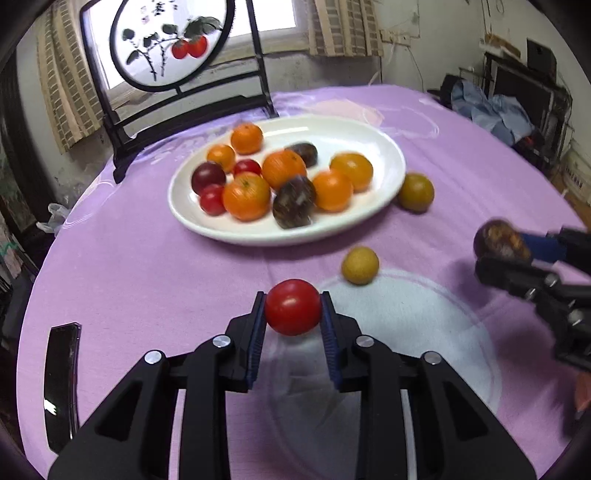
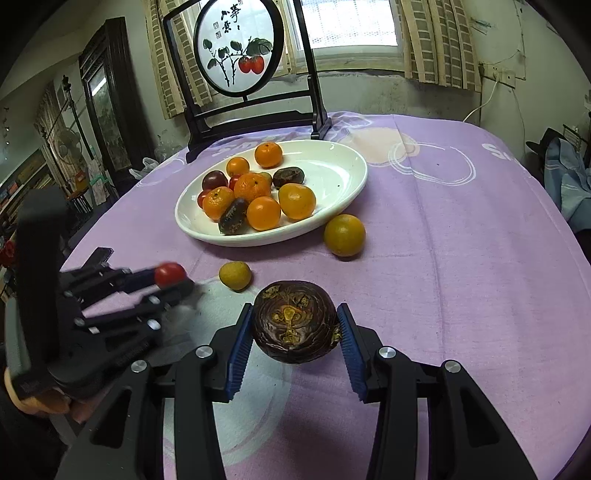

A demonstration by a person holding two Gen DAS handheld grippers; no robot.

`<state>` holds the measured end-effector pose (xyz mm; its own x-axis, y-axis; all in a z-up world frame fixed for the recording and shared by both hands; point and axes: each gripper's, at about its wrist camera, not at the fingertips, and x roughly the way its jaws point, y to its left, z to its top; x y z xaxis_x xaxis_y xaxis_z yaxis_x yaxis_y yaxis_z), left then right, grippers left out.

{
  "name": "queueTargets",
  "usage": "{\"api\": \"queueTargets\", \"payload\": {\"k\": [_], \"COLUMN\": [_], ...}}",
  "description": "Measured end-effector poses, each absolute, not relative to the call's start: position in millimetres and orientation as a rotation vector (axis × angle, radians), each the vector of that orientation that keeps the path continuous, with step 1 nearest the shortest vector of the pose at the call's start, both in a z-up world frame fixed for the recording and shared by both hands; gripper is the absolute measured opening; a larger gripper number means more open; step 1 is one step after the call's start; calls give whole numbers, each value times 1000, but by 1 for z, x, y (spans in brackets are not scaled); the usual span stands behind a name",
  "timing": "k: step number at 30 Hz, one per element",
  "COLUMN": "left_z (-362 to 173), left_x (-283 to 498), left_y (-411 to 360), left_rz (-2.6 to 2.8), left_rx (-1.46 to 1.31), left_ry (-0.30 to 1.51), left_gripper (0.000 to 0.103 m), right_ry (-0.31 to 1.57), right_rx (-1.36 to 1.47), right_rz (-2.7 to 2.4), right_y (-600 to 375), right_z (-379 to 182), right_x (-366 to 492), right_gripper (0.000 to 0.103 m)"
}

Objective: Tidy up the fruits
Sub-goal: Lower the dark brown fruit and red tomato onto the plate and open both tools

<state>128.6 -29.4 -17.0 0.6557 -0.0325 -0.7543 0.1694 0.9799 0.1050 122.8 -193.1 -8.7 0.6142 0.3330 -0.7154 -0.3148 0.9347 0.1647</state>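
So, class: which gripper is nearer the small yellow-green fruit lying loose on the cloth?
Left. The left gripper, holding a red tomato, sits just beside the small yellow-green fruit; the right gripper, holding a dark fruit, is farther.

Coming in as daylight through the window (image 2: 351, 26) behind the curtains (image 2: 436, 48), blowing out its panes to white and leaving the room edges dim. Smearing with motion blur across the plate (image 1: 380, 147) of fruit in the left wrist view, staying sharp in the right. Bending straight lines and vignetting to black at the fisheye corners, casting soft shadows on the purple tablecloth (image 2: 461, 258).
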Motion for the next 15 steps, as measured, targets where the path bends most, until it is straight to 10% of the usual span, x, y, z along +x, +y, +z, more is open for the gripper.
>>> {"api": "queueTargets", "payload": {"k": [15], "left_z": [49], "left_x": [157], "left_y": [-12], "left_rz": [-173], "left_rx": [51], "left_ry": [793], "left_gripper": [28], "right_ry": [779], "right_rx": [74], "right_rz": [419], "right_y": [-187], "right_z": [27], "right_x": [143], "right_gripper": [46]}}
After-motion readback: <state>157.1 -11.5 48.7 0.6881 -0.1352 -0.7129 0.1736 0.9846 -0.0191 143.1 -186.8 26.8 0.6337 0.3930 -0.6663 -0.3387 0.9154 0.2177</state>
